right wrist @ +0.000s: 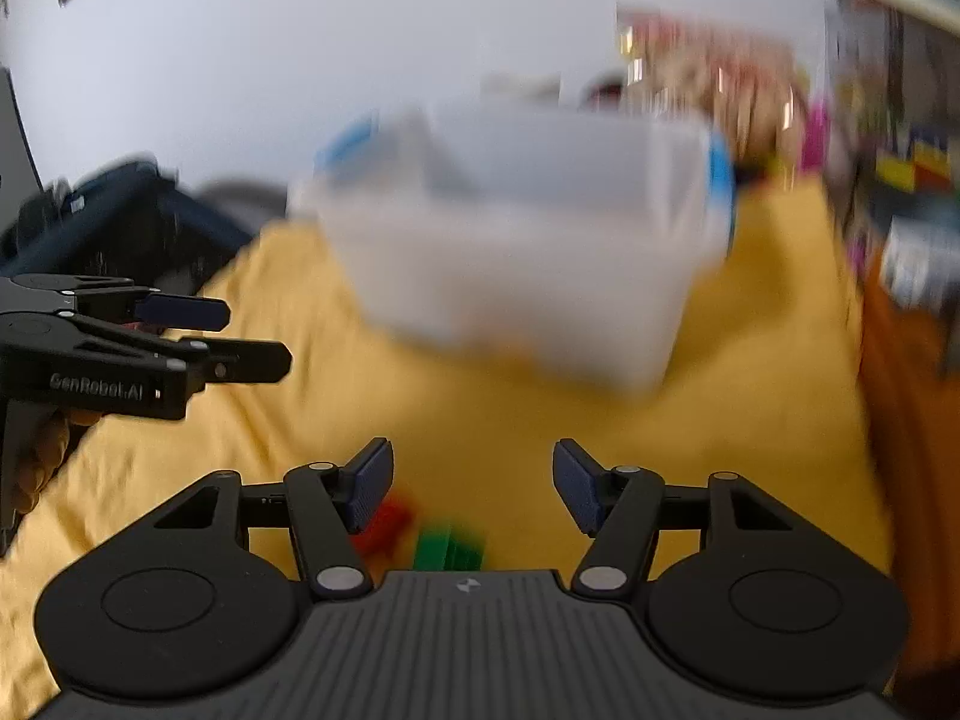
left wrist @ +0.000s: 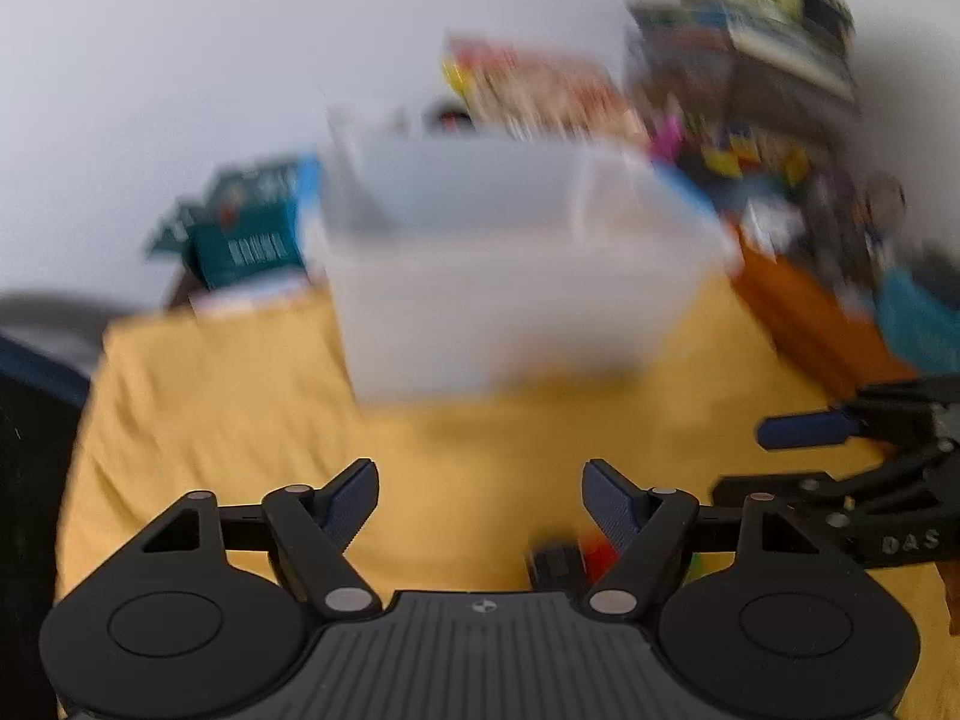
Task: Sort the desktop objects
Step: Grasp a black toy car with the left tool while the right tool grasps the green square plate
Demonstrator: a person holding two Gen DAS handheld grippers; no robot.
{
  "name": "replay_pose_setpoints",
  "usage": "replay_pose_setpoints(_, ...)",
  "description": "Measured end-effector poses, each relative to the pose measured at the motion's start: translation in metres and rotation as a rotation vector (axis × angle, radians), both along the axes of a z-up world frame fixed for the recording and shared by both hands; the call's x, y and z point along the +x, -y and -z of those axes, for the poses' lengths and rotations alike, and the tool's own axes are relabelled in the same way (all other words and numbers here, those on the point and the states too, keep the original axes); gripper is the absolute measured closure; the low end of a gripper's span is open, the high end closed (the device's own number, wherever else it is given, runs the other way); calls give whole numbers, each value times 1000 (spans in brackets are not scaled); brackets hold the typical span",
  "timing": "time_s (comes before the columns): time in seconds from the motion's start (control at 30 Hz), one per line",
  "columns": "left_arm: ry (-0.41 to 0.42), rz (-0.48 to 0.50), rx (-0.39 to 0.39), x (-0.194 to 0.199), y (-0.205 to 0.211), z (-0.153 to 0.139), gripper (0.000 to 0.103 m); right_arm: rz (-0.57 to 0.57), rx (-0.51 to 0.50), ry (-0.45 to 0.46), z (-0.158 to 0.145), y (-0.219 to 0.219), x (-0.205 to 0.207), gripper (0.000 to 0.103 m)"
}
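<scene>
Both views are blurred. A translucent white bin stands on the yellow cloth ahead of both grippers. My left gripper is open over bare cloth with nothing between its fingers. Beside its right finger lie a small black object and a red piece. My right gripper is open too, low over the cloth. A red block and a green block lie just under and behind its fingers, untouched. Each gripper shows in the other's view: the right gripper and the left gripper.
Teal books lie left of the bin. Colourful boxes and shelves crowd the back right, above an orange surface. A dark bag sits beyond the cloth's left edge. A person's hand holds the left gripper.
</scene>
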State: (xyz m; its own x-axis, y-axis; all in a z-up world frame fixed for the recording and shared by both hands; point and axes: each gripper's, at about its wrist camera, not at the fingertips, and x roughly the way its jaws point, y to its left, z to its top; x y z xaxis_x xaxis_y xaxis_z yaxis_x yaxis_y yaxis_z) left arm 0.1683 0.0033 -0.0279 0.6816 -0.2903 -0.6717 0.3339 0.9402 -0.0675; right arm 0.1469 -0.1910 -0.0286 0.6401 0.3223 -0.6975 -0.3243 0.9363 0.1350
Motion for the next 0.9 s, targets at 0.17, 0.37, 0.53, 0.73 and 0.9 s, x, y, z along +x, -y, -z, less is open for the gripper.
replay_pose_setpoints(0.17,-62,1,30,-11,7,39,35,57,29,-46,22,2,-6,43)
replay_pose_setpoints(0.37,-85,-12,-22,-9,12,48,36,56,20,-51,27,0,-3,43)
replay_pose_setpoints(0.53,-102,22,-18,-10,24,55,37,51,-6,-65,38,-3,1,44)
replay_pose_setpoints(0.73,-152,-71,-123,7,16,61,46,20,3,-95,45,-11,11,55)
replay_pose_setpoints(0.9,-181,-18,-190,6,19,62,51,15,26,-115,49,-11,6,66)
